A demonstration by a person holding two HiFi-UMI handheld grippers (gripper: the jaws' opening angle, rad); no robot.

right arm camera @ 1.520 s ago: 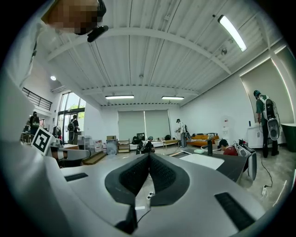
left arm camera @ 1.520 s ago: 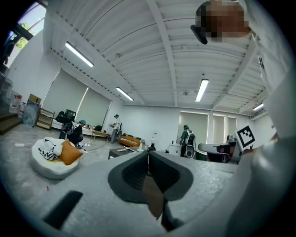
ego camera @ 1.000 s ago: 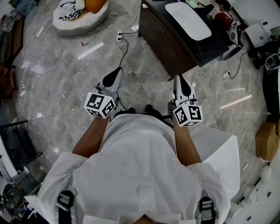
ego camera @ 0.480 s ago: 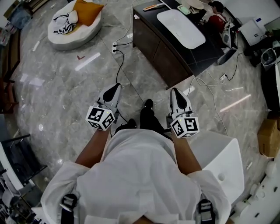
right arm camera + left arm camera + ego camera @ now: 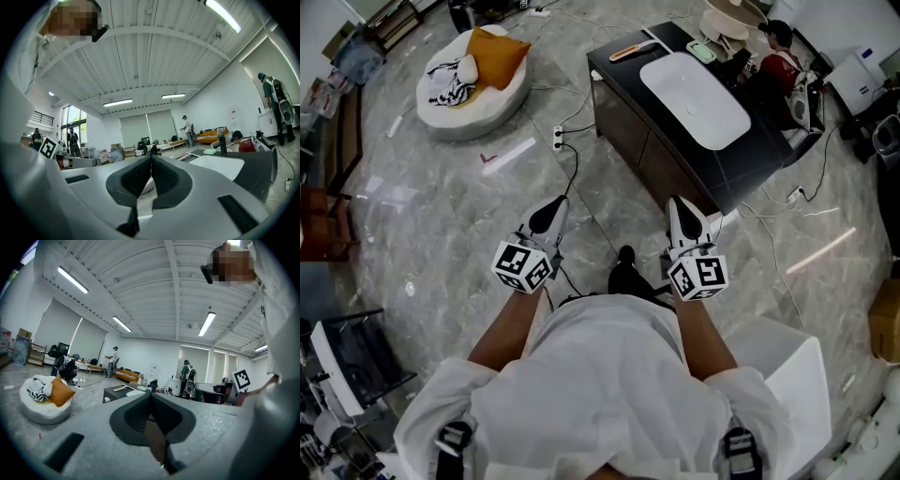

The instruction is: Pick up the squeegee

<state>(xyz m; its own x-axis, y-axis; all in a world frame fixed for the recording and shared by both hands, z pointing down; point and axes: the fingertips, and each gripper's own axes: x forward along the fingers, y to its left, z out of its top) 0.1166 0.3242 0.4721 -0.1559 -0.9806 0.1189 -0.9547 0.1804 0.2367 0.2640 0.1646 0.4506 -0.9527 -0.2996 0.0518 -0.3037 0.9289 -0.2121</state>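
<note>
The squeegee (image 5: pixel 628 51), a long flat tool with an orange handle, lies at the far left corner of the black counter (image 5: pixel 675 141); the left gripper view shows the squeegee (image 5: pixel 120 388) small and far off. My left gripper (image 5: pixel 555 208) is shut and holds nothing, out over the grey floor well short of the counter. Level with it, my right gripper (image 5: pixel 680 206) is also shut and holds nothing, close to the counter's near corner. In each gripper view the left gripper (image 5: pixel 151 393) and the right gripper (image 5: pixel 151 156) show their pads touching.
A white sink basin (image 5: pixel 694 86) is set in the counter, with a green item (image 5: pixel 698 52) behind it. A power strip with a black cable (image 5: pixel 558 139) lies on the floor ahead. A round white cushion with an orange pillow (image 5: pixel 473 70) sits far left. A seated person (image 5: pixel 780 37) is beyond the counter.
The person has walked forward, so the counter has come into fuller view, squeegee included. Both grippers moved ahead with the body and stayed shut.
</note>
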